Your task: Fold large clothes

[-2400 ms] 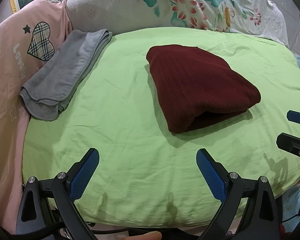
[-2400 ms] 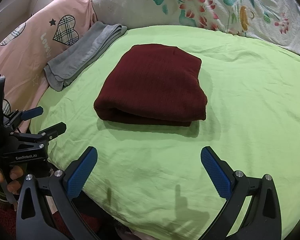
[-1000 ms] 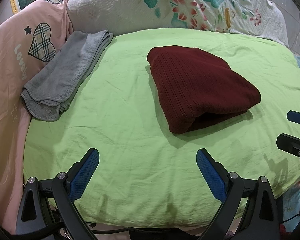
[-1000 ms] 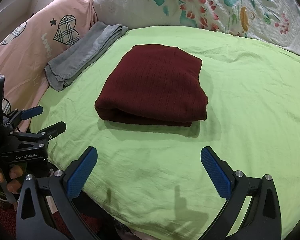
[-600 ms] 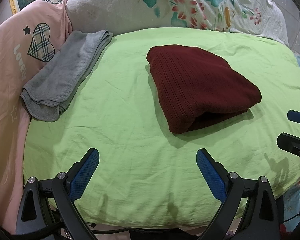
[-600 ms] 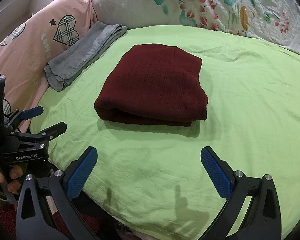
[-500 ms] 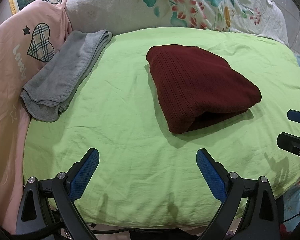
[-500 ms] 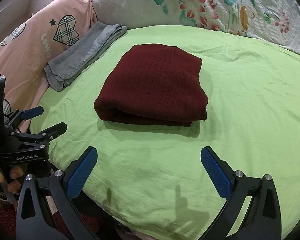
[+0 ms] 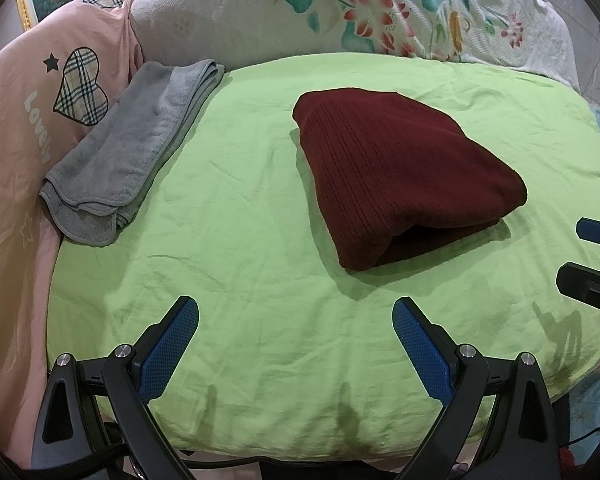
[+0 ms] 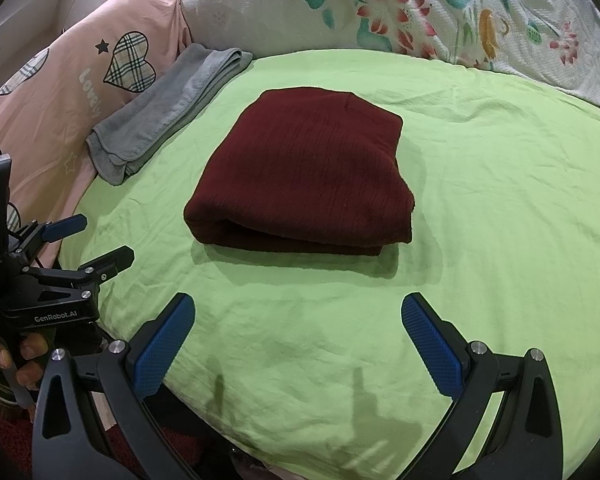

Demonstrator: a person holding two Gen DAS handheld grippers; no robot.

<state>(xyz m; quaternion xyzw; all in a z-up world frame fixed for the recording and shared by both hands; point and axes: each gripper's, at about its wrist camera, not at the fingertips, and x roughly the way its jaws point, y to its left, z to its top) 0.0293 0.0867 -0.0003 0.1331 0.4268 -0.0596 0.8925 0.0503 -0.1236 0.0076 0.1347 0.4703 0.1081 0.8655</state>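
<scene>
the dark red ribbed knit garment (image 9: 400, 168) lies in a compact folded bundle mid-bed on the lime green sheet (image 9: 240, 240) — folding looks finished. left gripper (image 9: 296, 344) and right gripper (image 10: 298, 344) hover near the bed's edge, fingers spread wide, holding nothing.

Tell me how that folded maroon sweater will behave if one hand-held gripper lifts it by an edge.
The maroon sweater is soft ribbed knit, so it would probably sag rather than hold shape. Its stacked layers look loose at the near edge, so the fold would likely open. On the wrinkled green sheet, pushing may bunch it, not slide it.
</scene>
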